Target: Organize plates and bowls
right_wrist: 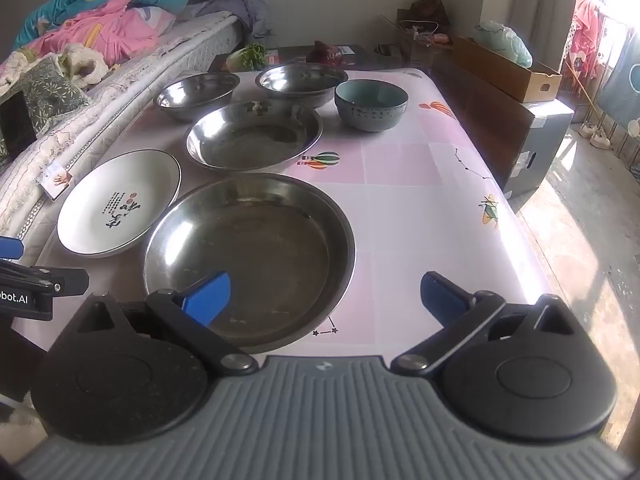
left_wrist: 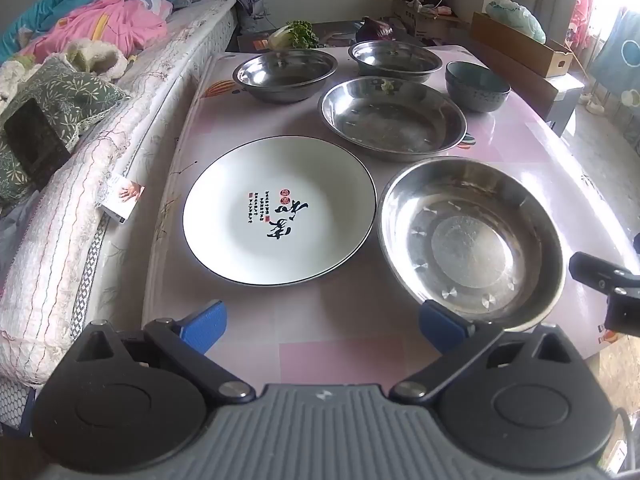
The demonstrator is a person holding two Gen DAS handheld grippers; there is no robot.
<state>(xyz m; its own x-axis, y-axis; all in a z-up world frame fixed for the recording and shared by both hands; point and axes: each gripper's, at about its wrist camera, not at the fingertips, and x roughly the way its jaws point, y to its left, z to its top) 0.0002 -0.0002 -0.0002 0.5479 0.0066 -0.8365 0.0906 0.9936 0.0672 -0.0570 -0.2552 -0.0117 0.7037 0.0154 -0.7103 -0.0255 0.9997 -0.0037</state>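
Observation:
A white plate (left_wrist: 280,208) with black calligraphy lies on the pink table, also in the right wrist view (right_wrist: 120,204). A steel dish (left_wrist: 472,240) sits right of it, near in the right wrist view (right_wrist: 248,260). Behind stand a wide steel dish (left_wrist: 392,118) (right_wrist: 254,136), two steel bowls (left_wrist: 284,74) (left_wrist: 396,58) and a dark teal bowl (left_wrist: 476,84) (right_wrist: 370,104). My left gripper (left_wrist: 322,326) is open and empty above the table's near edge. My right gripper (right_wrist: 324,300) is open and empty, its left finger over the near dish.
A bed (left_wrist: 80,160) with quilts and pillows runs along the table's left side. Vegetables (left_wrist: 294,34) lie beyond the far edge. A cardboard box (right_wrist: 508,68) and dark cabinet (right_wrist: 488,120) stand right of the table. The pink table (right_wrist: 420,200) drops to bare floor on the right.

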